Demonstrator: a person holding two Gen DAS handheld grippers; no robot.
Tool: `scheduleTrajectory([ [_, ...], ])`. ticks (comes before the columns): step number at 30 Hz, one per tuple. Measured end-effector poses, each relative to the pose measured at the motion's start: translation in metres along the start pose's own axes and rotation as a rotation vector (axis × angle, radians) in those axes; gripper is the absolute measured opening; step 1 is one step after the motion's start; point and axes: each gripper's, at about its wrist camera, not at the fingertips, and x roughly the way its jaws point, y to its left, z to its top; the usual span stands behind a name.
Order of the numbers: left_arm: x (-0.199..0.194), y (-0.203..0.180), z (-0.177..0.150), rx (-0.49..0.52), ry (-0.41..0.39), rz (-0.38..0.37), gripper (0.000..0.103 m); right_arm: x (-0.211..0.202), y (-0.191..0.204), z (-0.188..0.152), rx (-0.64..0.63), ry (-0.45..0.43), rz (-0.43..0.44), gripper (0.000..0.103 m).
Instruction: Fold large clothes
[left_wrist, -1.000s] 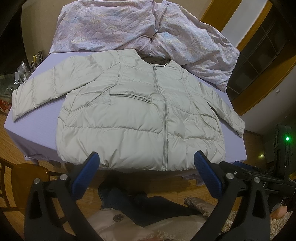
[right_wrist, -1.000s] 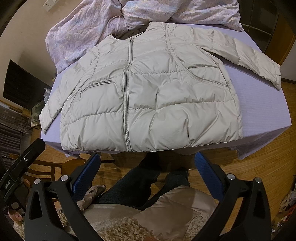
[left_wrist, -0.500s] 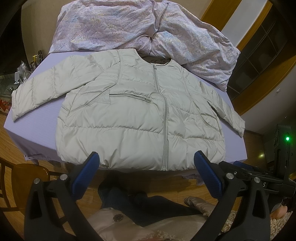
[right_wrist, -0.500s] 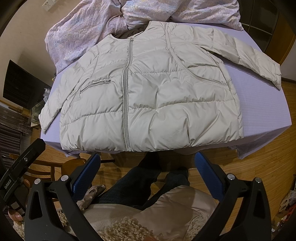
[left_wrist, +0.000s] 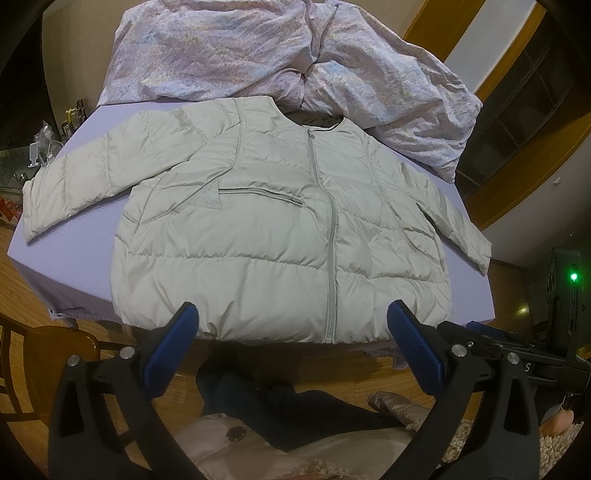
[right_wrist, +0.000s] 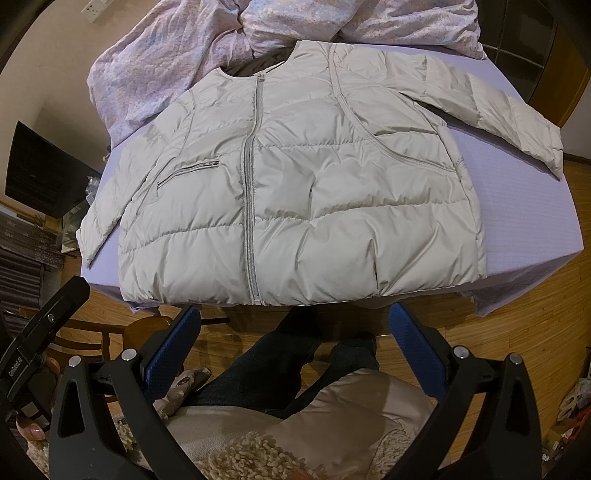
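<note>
Almost nothing has changed since a second ago: the jacket lies flat, zipped, on the purple tabletop, below the blanket. Left tongs and right tongs stay wide open, empty; folding not begun.

Soft cloth over warm wood

The jacket is quilted cloth with a faint sheen; the sheet matt, finely textured; the quilt crinkled cotton-like fabric; the floor glossy wood; gripper pads ribbed, matt.
</note>
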Motion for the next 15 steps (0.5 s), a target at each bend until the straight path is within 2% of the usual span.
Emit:
scheduleTrajectory([
  [4, 0.019, 0.006, 0.003, -0.011, 0.024, -0.002, 0.101, 0.008, -0.014, 0.011, 0.058, 0.018, 0.011, 0.102],
  [10, 0.027, 0.005, 0.011, -0.017, 0.052, -0.05, 0.101, 0.027, -0.081, 0.039, 0.304, 0.021, 0.057, 0.102],
  [12, 0.028, 0.001, 0.013, -0.007, 0.058, -0.065, 0.101, 0.033, -0.12, 0.047, 0.419, -0.015, 0.085, 0.102],
  [15, 0.031, -0.006, 0.016, 0.012, 0.068, -0.076, 0.101, 0.031, -0.169, 0.057, 0.512, -0.103, -0.003, 0.102],
])
